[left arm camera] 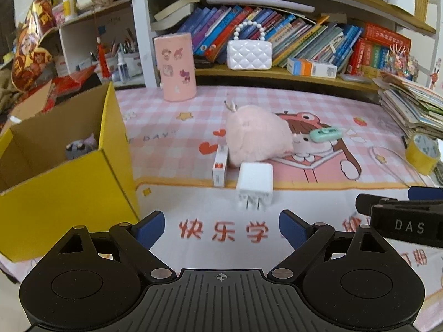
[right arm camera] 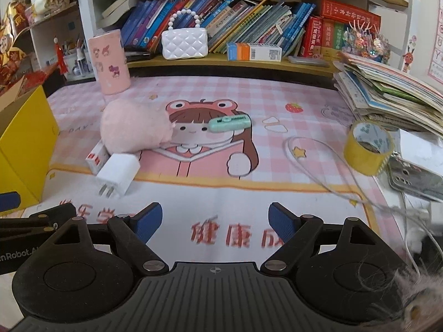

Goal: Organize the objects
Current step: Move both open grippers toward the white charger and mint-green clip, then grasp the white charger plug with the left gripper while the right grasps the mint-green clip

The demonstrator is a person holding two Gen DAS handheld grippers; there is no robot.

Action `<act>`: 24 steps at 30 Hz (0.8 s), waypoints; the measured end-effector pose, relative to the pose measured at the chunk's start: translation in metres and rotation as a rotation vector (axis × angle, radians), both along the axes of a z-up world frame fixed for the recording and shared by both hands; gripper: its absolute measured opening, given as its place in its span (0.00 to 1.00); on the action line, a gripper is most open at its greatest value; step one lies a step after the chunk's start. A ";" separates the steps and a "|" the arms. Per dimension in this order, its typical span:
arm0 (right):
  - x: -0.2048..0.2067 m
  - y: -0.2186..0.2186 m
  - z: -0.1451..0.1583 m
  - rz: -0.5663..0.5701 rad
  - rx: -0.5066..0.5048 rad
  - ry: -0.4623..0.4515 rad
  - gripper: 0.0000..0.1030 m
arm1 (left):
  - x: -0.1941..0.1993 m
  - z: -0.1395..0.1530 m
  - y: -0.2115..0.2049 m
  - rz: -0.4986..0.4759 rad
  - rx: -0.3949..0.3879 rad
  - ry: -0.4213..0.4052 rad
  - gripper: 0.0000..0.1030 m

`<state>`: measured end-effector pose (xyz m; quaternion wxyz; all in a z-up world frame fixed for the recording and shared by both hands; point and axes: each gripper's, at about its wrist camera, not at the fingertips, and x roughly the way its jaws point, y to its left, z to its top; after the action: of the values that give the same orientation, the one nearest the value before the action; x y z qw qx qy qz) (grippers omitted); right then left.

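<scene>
Judging by how things lie, the tidying is barely begun. The yellow box (left arm camera: 69, 171) stands open at the left edge of the surface (left arm camera: 221, 249), and through its open top only one small greyish-purple item (left arm camera: 81, 145) can be made out inside; what else it holds is hidden by its walls. Most loose things are outside the box: the white charger (left arm camera: 254, 185) lies nearest it, prongs facing the camera, with a small white-and-red carton (left arm camera: 220, 166) just beside the charger on the box side, and the pink plush (left arm camera: 257, 135) touching both from behind. Farther from the box lie a mint-green clip-like item (right arm camera: 228, 123), a loose white cable (right arm camera: 313, 163) and a roll of yellow tape (right arm camera: 366, 148). The left gripper (left arm camera: 221, 227) hovers short of the charger with its jaws spread wide and nothing between them; the right gripper (right arm camera: 214, 221) is likewise released and empty. The charger looks the likely first pick.
</scene>
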<state>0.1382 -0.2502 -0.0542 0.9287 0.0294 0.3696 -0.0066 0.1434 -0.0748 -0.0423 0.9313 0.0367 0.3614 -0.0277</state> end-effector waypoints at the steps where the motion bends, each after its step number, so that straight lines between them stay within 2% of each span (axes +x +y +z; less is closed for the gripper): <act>1: 0.004 -0.002 0.000 0.000 0.005 -0.003 0.80 | 0.003 0.000 -0.001 -0.001 0.002 -0.002 0.88; 4: 0.015 -0.007 0.002 -0.003 0.013 -0.017 0.80 | 0.013 -0.002 -0.007 -0.004 -0.007 -0.001 0.85; 10: 0.043 -0.017 0.005 0.003 0.017 -0.036 0.80 | 0.047 -0.015 -0.018 -0.019 -0.030 0.046 0.62; 15: 0.067 -0.023 0.003 0.016 0.013 -0.040 0.80 | 0.069 -0.027 -0.033 -0.054 -0.008 0.077 0.58; 17: 0.075 -0.025 0.000 0.027 0.005 -0.041 0.80 | 0.077 -0.032 -0.039 -0.062 0.005 0.089 0.54; 24: 0.117 -0.031 -0.017 0.062 -0.043 -0.032 0.80 | 0.094 -0.045 -0.044 -0.046 0.011 0.138 0.47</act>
<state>0.2550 -0.2809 -0.0713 0.9347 -0.0021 0.3551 0.0148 0.2371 -0.1185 -0.0877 0.9032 0.0479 0.4237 -0.0497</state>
